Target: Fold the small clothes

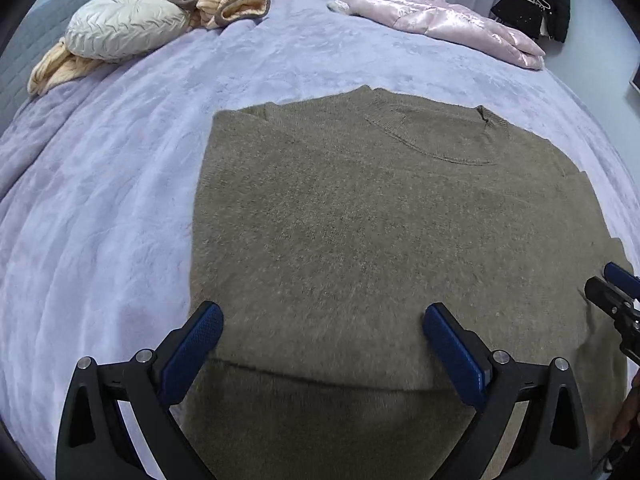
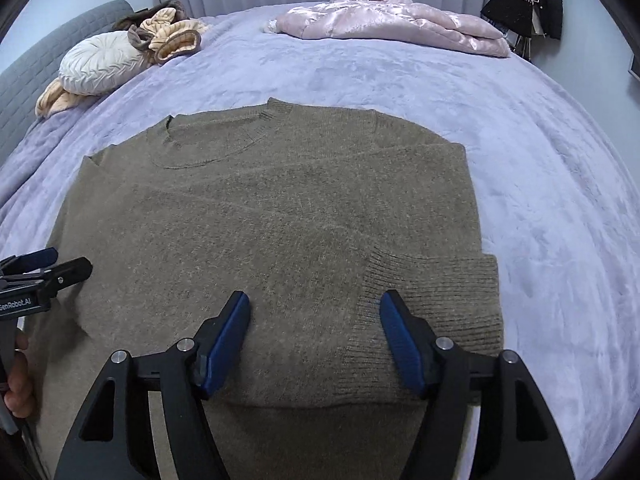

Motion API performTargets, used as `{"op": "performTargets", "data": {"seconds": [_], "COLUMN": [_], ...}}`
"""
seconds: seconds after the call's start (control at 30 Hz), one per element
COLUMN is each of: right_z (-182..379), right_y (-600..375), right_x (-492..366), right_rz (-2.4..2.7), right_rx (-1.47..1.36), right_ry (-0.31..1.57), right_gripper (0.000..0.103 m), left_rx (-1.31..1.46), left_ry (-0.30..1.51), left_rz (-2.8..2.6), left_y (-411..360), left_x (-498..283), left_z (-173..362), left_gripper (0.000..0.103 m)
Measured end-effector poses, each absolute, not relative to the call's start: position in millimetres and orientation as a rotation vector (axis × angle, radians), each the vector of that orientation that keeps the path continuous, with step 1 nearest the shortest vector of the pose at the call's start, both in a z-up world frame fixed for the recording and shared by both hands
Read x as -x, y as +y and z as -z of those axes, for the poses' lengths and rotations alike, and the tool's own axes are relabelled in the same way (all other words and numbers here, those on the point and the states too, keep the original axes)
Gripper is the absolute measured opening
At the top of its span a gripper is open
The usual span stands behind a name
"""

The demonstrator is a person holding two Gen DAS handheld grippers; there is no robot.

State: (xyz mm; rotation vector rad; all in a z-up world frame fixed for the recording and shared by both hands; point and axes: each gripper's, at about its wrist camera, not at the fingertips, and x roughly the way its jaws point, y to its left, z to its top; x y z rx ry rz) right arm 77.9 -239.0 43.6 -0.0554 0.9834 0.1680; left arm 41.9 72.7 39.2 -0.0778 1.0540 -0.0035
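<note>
Sleeves tucked in, we hover mid-fold over the sweater [image 1: 360,220]; left gripper [image 1: 322,338] and right gripper [image 2: 315,330] gape empty. Next: pinch hem at lower frame, fold up.

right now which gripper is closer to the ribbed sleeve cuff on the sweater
Right. The right gripper hangs open beside the ribbed cuff, one finger over it. The left gripper is open over the sweater's opposite side.
</note>
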Motion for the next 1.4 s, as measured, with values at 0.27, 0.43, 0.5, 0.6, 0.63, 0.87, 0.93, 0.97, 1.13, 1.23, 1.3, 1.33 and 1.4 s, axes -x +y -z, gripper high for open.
{"op": "performTargets", "data": {"seconds": [0.27,0.43,0.5,0.6,0.63,0.87,0.93,0.97,1.13,1.23,1.3,1.33,1.4], "right_z": [-47,-28,-22,-20,-20,-36,-50,-53,-39,-14,-13,-14,-15], "right_y": [-227,-231,-240,-258,-263,-276,-265,-257,-192,-181,-200,-212,-233], "right_x": [-2,45,68,97,104,136,146,151,168,169,171,171,175], "right_rz": [-0.253,-0.312,-0.332,-0.351,-0.353,-0.34,-0.407,-0.442,-0.643,-0.643,-0.658,-0.651,-0.63], "right_rx": [0.073,0.168,0.21,0.247,0.256,0.274,0.268,0.282,0.452,0.58,0.543,0.522,0.487], "right_ry": [0.988,1.038,1.013,0.986,0.98,0.972,0.933,0.917,0.907,0.948,0.954,0.968,0.989], "right_gripper": [0.077,0.078,0.079,0.079,0.079,0.079,0.079,0.079,0.079,0.079,0.081,0.081,0.081], "left_rx": [0.039,0.048,-0.011,-0.02,-0.05,0.009,0.017,0.026,-0.105,-0.224,-0.153,-0.143,-0.136], "left_ry": [1.043,1.083,1.085,1.064,1.063,1.073,1.046,1.032,1.008,1.082,1.052,1.058,1.056], "left_rz": [0.125,0.12,0.094,0.117,0.092,0.055,0.109,0.15,0.311,0.245,0.277,0.273,0.27], "left_y": [46,65,73,85,87,109,95,86,11,4,21,28,37], "left_x": [26,71,90,113,119,145,163,171,191,184,191,193,199], "left_z": [-45,-28,-19,-24,-23,-37,-52,-57,-53,-17,-17,-17,-16], "left_gripper": [0.102,0.102,0.102,0.102,0.102,0.102,0.102,0.102,0.102,0.103,0.103,0.103,0.103]}}
